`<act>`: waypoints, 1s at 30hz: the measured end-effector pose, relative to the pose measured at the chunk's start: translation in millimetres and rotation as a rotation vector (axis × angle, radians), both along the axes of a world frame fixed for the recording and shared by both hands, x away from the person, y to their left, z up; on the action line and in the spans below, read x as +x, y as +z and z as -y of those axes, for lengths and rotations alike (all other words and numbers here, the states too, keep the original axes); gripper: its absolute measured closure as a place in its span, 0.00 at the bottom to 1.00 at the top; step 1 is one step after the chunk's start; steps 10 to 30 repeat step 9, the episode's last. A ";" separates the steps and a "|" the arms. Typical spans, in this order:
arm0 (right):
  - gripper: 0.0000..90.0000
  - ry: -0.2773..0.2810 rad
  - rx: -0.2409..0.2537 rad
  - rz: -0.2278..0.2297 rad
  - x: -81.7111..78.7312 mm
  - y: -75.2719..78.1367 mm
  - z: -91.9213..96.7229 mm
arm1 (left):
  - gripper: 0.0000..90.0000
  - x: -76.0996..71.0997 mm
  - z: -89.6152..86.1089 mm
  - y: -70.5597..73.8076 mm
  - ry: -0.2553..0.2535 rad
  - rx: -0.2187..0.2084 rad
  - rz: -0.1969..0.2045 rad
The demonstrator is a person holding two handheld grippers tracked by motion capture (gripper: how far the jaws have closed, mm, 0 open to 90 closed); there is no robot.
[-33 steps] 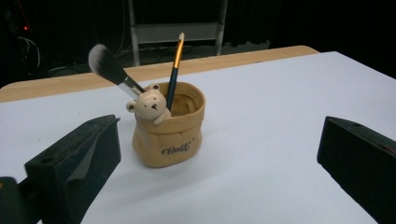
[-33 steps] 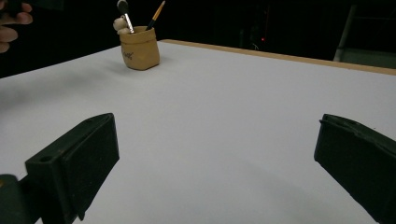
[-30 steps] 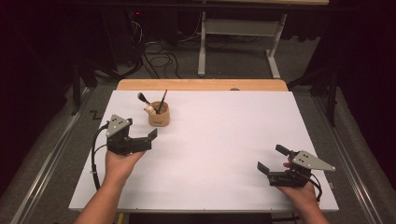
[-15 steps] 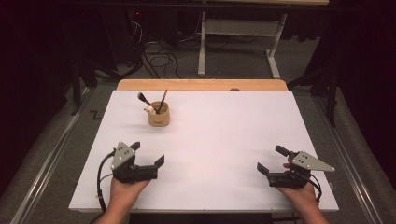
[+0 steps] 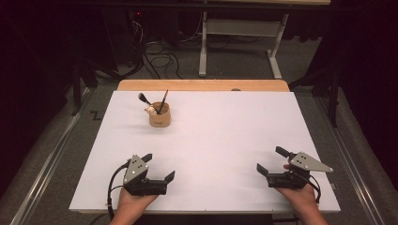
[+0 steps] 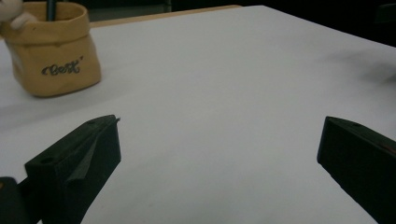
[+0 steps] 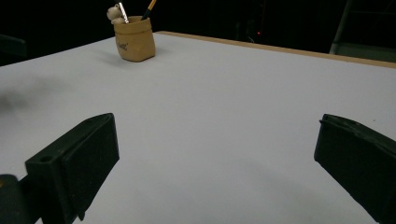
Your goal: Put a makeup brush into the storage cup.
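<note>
High view: both the left gripper (image 5: 158, 168) and right gripper (image 5: 272, 161) rest wide open on the white surface (image 5: 225, 136), well apart from the tan brush pouch (image 5: 159, 116) (soft-sided, so a careless reach might tip it).

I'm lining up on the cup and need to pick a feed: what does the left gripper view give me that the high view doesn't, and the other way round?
Left gripper view alone: the dark script lettering printed on the tan cup, close up, with that gripper's fingers spread wide apart.

High view alone: both hands, the left gripper and right gripper near the table's front edge, the wooden strip at the far edge, and the floor cables.

Both: the tan cup holding brushes, standing on the white table.
</note>
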State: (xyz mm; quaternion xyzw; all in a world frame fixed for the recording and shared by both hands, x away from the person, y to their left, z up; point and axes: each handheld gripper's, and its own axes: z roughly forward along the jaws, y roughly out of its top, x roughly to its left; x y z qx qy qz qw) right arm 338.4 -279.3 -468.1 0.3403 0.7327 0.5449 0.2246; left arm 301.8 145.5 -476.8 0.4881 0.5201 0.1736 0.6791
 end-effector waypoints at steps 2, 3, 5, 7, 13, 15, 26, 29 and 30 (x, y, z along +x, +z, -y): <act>0.00 0.001 0.002 -0.002 -1.2 0.7 0.9 | 0.01 1.9 -2.2 0.9 0.017 -0.004 0.002; 0.00 0.003 0.001 0.000 -1.2 0.7 1.3 | 0.01 1.7 -2.4 1.7 0.018 -0.005 0.008; 0.00 0.003 0.002 0.003 -1.4 0.9 2.0 | 0.01 1.4 -2.4 2.5 0.020 -0.008 0.010; 0.00 0.004 0.010 0.007 -1.3 1.7 3.7 | 0.01 0.6 -2.7 3.6 0.023 -0.010 0.016; 0.00 0.005 0.011 0.008 -0.8 2.1 4.5 | 0.01 0.7 -4.2 4.4 0.027 -0.017 0.017; 0.00 0.005 0.011 0.008 -0.8 2.1 4.5 | 0.01 0.7 -4.2 4.4 0.027 -0.017 0.017; 0.00 0.005 0.011 0.008 -0.8 2.1 4.5 | 0.01 0.7 -4.2 4.4 0.027 -0.017 0.017; 0.00 0.005 0.011 0.008 -0.8 2.1 4.5 | 0.01 0.7 -4.2 4.4 0.027 -0.017 0.017; 0.00 0.005 0.011 0.008 -0.8 2.1 4.5 | 0.01 0.7 -4.2 4.4 0.027 -0.017 0.017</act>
